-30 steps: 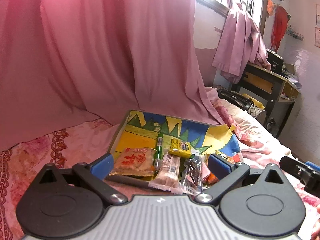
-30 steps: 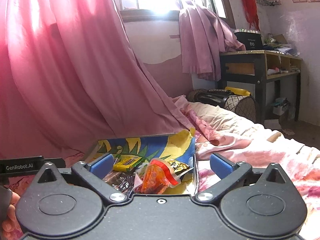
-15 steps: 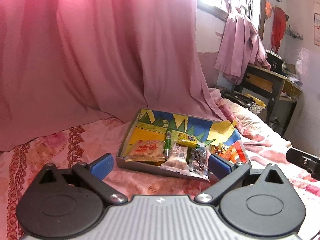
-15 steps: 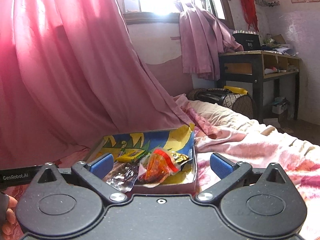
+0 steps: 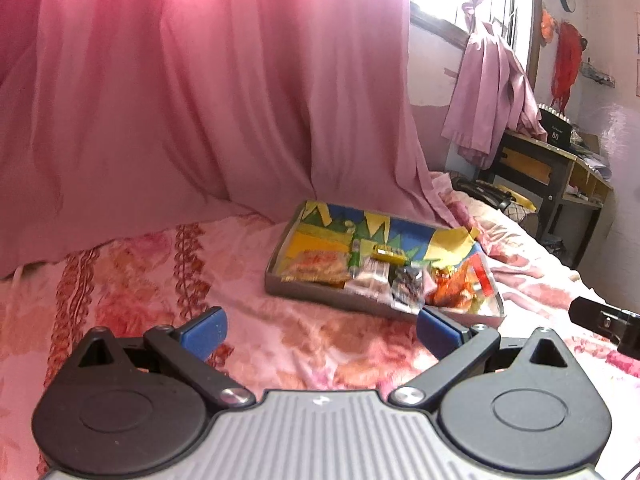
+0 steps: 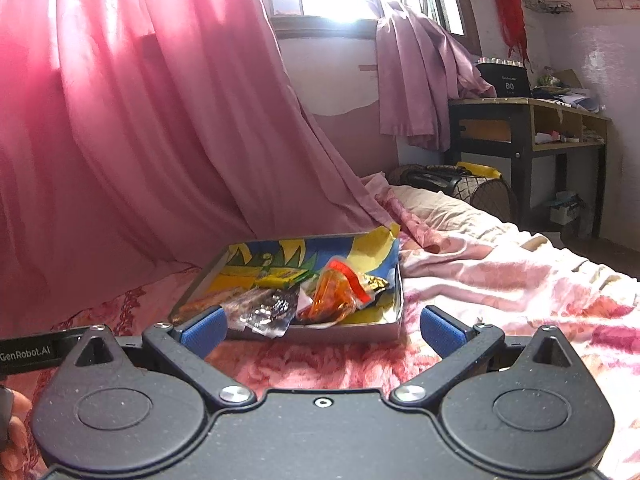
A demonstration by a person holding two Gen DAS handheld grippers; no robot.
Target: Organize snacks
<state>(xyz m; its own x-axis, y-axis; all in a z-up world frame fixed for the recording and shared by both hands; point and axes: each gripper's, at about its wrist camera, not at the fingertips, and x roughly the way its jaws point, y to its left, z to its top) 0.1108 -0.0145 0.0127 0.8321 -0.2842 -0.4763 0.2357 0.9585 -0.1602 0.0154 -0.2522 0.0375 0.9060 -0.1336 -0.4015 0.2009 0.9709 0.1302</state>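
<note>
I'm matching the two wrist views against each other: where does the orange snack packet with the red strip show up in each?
Left wrist: orange snack packet lies at the tray's right near corner, right of centre.
Right wrist: the packet sits mid-picture, in the right half of the tray.
Shared landmark: the yellow snack box lying behind it.

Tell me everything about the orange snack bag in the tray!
The orange snack bag is crinkly, see-through plastic with a red strip across its top. It lies tilted in the right end of the tray, partly over a gold wrapper and beside a clear shiny packet. Neither hand-held gripper touches it. The left wrist view shows it too.
</note>
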